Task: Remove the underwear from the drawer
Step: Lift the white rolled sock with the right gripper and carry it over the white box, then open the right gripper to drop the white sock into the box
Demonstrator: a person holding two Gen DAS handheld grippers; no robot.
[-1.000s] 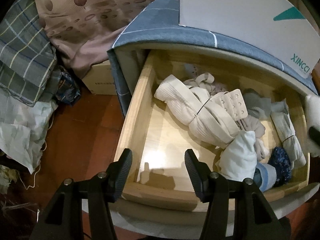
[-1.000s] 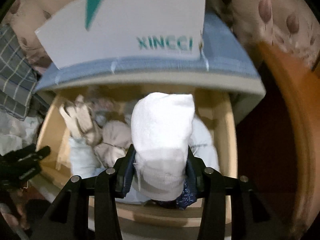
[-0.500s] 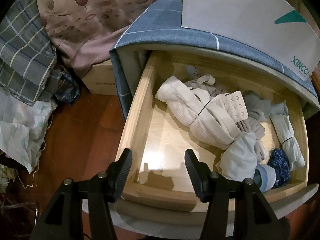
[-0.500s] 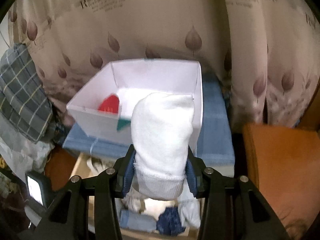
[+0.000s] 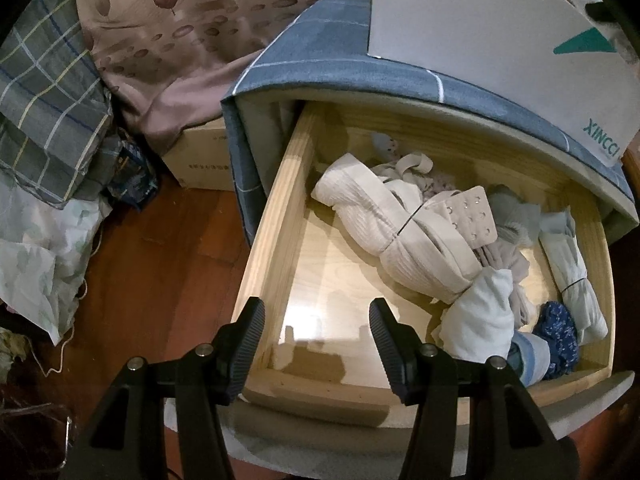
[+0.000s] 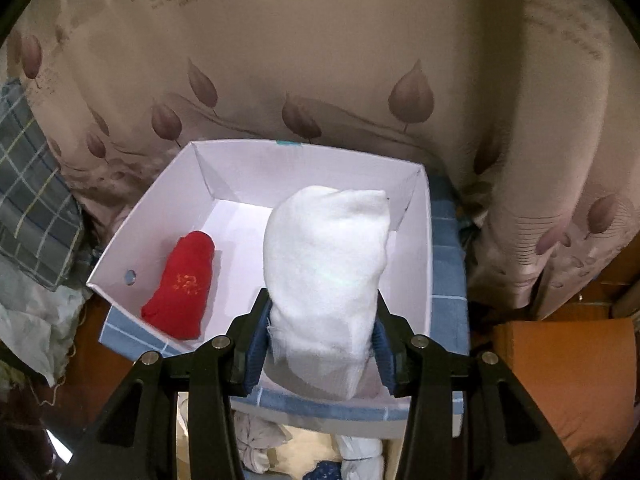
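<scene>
The wooden drawer (image 5: 276,216) stands pulled open and holds several rolled garments: a cream ribbed bundle (image 5: 392,232), a white roll (image 5: 480,320), a dark blue patterned roll (image 5: 558,332) and a pale roll (image 5: 572,280). My left gripper (image 5: 316,336) is open and empty over the drawer's front left corner. My right gripper (image 6: 322,340) is shut on a white rolled underwear (image 6: 328,264) and holds it over the white box (image 6: 424,248) on top of the cabinet. A red roll (image 6: 180,288) lies in that box.
The white box (image 5: 480,20) sits on the blue checked cabinet top (image 5: 320,56). A leaf-print curtain (image 6: 320,60) hangs behind. Plaid cloth (image 5: 44,92) and a cardboard box (image 5: 200,160) lie on the wooden floor at left. An orange seat (image 6: 568,380) is at right.
My right gripper has lifted the white roll out of the drawer and up over the white box. My left gripper has stayed nearly still.
</scene>
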